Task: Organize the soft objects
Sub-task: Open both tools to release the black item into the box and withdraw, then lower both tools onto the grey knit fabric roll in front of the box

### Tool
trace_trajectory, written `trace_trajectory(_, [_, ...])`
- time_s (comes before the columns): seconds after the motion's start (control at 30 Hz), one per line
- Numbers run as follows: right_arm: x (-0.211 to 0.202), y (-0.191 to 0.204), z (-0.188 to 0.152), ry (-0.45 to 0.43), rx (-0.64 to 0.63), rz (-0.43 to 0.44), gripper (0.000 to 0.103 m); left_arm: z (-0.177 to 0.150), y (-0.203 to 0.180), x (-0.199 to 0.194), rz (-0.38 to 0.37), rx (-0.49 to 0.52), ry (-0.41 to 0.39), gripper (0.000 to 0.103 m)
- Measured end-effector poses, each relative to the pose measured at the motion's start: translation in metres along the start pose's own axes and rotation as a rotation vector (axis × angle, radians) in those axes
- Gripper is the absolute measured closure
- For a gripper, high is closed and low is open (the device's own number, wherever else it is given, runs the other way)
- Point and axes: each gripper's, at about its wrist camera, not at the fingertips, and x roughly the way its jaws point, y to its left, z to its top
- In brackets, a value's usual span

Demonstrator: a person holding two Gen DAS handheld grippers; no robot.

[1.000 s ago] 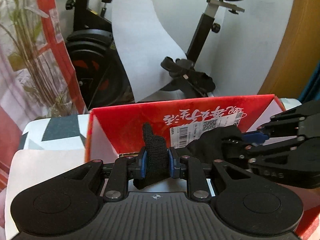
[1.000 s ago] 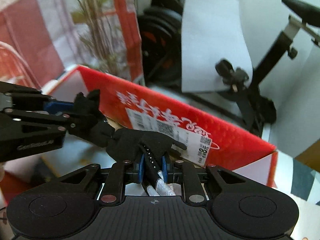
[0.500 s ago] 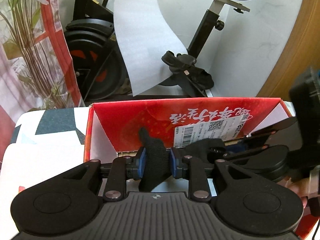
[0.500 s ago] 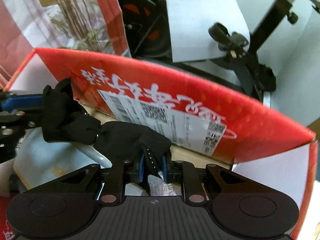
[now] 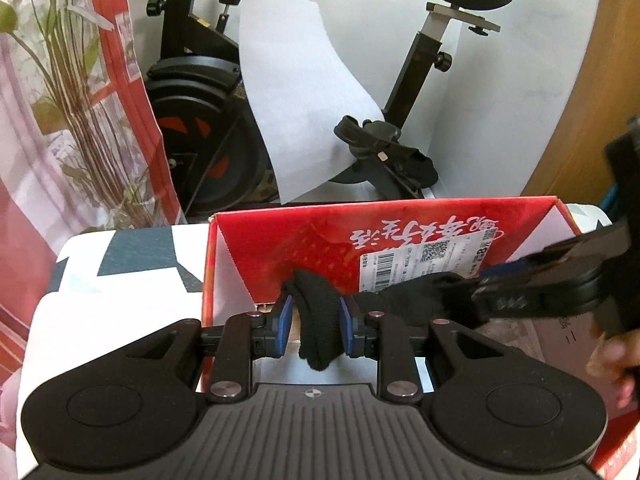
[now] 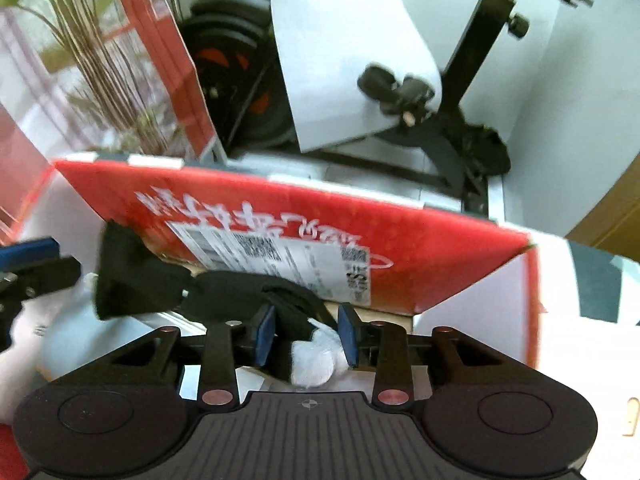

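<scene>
Soft, even daylight fills both views, brightest on the white wall [image 5: 500, 128] and the white sheet [image 5: 296, 92] at the far side. Shadows are faint. The left wrist view is mostly sharp, with smear only on the right gripper [image 5: 532, 292] at the right edge. The right wrist view is motion-blurred throughout; print on the red box [image 6: 420, 264] smears. Fisheye distortion bends straight lines near the edges, and dark corners vignette each view. The plant [image 5: 76, 92] at far left looks washed out.
</scene>
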Motion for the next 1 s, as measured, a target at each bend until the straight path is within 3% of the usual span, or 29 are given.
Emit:
trace_trajectory(0.37, [-0.120,-0.007,-0.059,-0.241,-0.050,0.154,0.070,-0.043,-0.004,-0.078,-0.011,0.021,-0.140,0.073])
trace_trajectory(0.53, [-0.154,-0.010,-0.103,-0.329,-0.045,0.160,0.070,-0.078,-0.002,-0.113,-0.035,0.008,-0.196,0.068])
trace_trajectory(0.73, [-0.177,-0.011,-0.155,-0.382,-0.022,0.165,0.070,-0.122,0.004,-0.137,-0.043,-0.037,-0.218,0.067])
trace_trajectory(1.0, [-0.181,-0.025,-0.200,-0.355,0.068,0.157,0.070,-0.172,0.022,-0.134,-0.026,-0.163,-0.176,0.057])
